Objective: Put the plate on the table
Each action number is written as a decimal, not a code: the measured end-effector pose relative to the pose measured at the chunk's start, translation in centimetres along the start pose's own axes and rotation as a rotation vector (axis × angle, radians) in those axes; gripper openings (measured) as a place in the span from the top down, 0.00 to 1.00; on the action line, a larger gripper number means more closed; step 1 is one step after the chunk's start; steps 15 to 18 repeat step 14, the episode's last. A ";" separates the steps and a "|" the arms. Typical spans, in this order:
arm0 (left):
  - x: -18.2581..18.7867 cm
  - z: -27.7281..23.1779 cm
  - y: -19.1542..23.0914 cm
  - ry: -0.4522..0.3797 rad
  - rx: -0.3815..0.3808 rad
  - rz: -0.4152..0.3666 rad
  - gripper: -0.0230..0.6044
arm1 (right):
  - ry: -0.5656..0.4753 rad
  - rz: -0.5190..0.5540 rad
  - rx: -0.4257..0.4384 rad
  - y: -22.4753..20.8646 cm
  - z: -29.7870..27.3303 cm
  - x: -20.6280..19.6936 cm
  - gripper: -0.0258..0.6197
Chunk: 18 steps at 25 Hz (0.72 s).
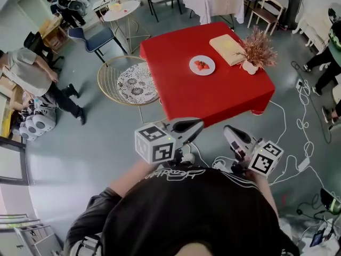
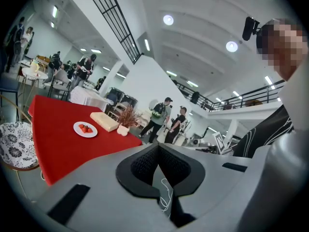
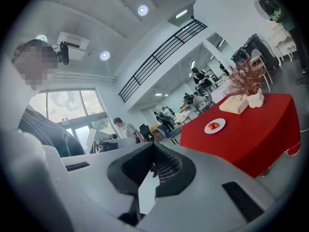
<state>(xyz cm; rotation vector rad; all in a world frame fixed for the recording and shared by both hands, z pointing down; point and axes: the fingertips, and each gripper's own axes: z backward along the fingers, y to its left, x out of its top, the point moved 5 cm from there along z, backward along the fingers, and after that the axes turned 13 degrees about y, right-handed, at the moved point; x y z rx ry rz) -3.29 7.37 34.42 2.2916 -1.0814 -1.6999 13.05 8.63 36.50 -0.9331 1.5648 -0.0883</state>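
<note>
The plate (image 1: 211, 66) already lies on the red counter (image 1: 213, 97), near its middle, with a few red pieces (image 1: 201, 64) on it. They could be strawberries or cut tomato; they are too small to tell. Just beside it, toward the far corner, lie a tan block (image 1: 228, 49) and a white pot (image 1: 249, 66) of dried twigs.

Both grippers are well apart from the plate, held close to the person's chest. The left gripper (image 1: 198, 124) has its jaws together with nothing between them, and the right gripper (image 1: 228, 129) looks the same, closed and empty.

As the plate seems placed, the main risk is probably a needless reach. Closed jaws arriving at the rim would shove the plate instead of taking it, which could slide it into the pot or tip the red pieces off. The cloth hangs over the counter's edges, so a snagged jaw could drag everything on it. White cables (image 1: 301, 127) loop over the floor between the person and the counter and could catch a foot.

The person's torso hides the hands and the floor right below. The cloth hides the counter's legs, and the twigs screen the corner behind them.
</note>
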 end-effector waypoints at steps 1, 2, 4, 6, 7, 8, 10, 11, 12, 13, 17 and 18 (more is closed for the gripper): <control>-0.1 0.0 0.0 0.001 0.001 0.001 0.95 | 0.001 0.000 0.000 0.0 0.0 -0.1 0.95; -0.3 0.1 0.0 0.001 0.002 0.003 0.95 | 0.002 -0.001 0.000 0.1 0.0 -0.2 0.95; -0.6 0.1 0.0 0.003 0.003 0.010 0.95 | 0.005 -0.004 -0.001 0.0 0.0 -0.4 0.95; -0.9 0.0 0.1 0.004 0.005 0.017 0.95 | 0.006 -0.005 -0.002 0.0 0.0 -0.5 0.95; -1.0 0.0 0.0 0.005 0.007 0.019 0.95 | 0.007 -0.005 -0.002 0.0 0.0 -0.6 0.95; -1.1 0.0 0.0 0.006 0.008 0.020 0.95 | 0.007 -0.004 -0.002 0.0 0.1 -0.7 0.95; -1.4 -0.1 -0.2 0.005 0.008 0.020 0.95 | 0.009 -0.003 -0.001 0.2 0.3 -1.0 0.95; -1.5 -0.1 -0.4 0.004 0.007 0.020 0.95 | 0.009 -0.003 0.000 0.3 0.4 -1.2 0.95; -1.7 -0.1 -0.5 0.002 0.007 0.021 0.95 | 0.008 -0.002 0.001 0.4 0.5 -1.4 0.95; -1.8 -0.1 -0.7 0.001 0.007 0.021 0.95 | 0.007 -0.002 0.001 0.5 0.7 -1.5 0.95; -1.9 -0.1 -0.9 0.000 0.006 0.021 0.95 | 0.005 -0.002 0.002 0.6 0.8 -1.6 0.95; -1.9 -0.1 -0.9 0.000 0.006 0.021 0.95 | 0.005 -0.002 0.002 0.6 0.8 -1.6 0.95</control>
